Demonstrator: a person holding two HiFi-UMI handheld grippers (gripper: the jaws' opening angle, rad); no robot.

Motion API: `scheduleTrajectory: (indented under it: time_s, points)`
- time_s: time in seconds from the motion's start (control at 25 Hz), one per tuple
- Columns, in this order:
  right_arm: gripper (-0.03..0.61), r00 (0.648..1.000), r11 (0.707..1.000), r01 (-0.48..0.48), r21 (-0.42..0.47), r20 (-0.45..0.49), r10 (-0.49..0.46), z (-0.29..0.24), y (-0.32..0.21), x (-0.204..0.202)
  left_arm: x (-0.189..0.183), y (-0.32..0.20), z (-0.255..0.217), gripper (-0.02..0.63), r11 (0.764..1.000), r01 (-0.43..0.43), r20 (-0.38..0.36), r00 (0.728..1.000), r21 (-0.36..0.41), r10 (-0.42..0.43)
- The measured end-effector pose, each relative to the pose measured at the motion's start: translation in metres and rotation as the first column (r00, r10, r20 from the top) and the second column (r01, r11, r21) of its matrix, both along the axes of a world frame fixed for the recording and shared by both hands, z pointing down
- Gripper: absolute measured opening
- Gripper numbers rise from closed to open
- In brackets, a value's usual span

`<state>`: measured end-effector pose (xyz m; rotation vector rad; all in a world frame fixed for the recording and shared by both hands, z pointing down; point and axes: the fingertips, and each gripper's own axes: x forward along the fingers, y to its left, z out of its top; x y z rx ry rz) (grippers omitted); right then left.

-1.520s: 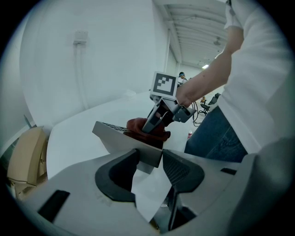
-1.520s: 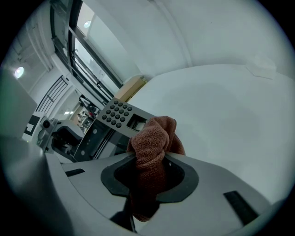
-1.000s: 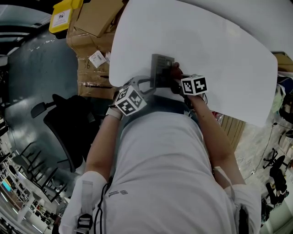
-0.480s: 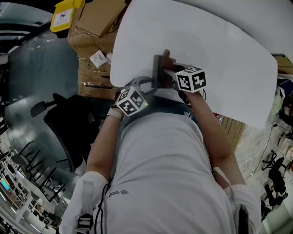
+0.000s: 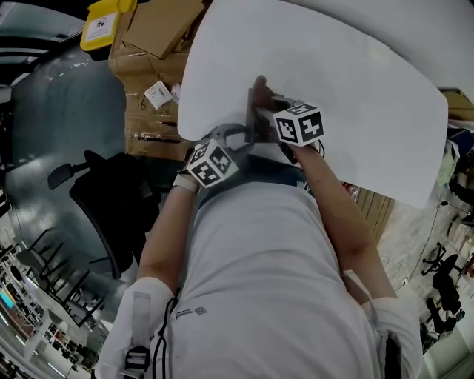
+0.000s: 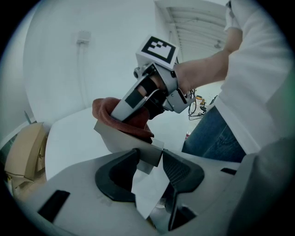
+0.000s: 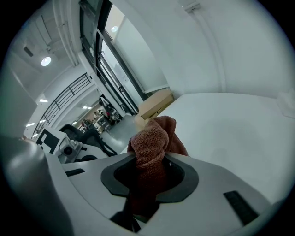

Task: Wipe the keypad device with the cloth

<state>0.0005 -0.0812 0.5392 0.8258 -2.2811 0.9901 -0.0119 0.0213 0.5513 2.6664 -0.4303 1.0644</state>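
Observation:
The grey keypad device (image 5: 252,121) is held up over the near edge of the white table (image 5: 355,81). My left gripper (image 5: 243,136) is shut on its near corner; in the left gripper view the pads (image 6: 177,168) clamp the device's grey edge (image 6: 120,138). A red-brown cloth (image 6: 104,109) is pressed on the device's upper face by my right gripper (image 6: 126,108). In the right gripper view the cloth (image 7: 151,138) is bunched between the jaws of my right gripper (image 7: 147,162), which is shut on it. The keys are hidden.
Cardboard boxes (image 5: 159,29) and a yellow case (image 5: 100,22) lie past the table's left edge. A black office chair (image 5: 104,196) stands to my left. The person's torso fills the lower middle of the head view.
My right gripper has carried the cloth leftward and farther across the device's face. My left gripper and the device have stayed put.

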Motion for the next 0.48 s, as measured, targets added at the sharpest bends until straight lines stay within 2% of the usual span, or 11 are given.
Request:
scheduleTrajectory:
  time_s: [0.48]
  points:
    - [0.101,0.999,0.999,-0.046,-0.019,0.022,0.046,0.009,-0.001,0.012,0.001,0.000,-0.001,0.173,1.000,-0.003,-0.007,1.000,-0.002,0.003]
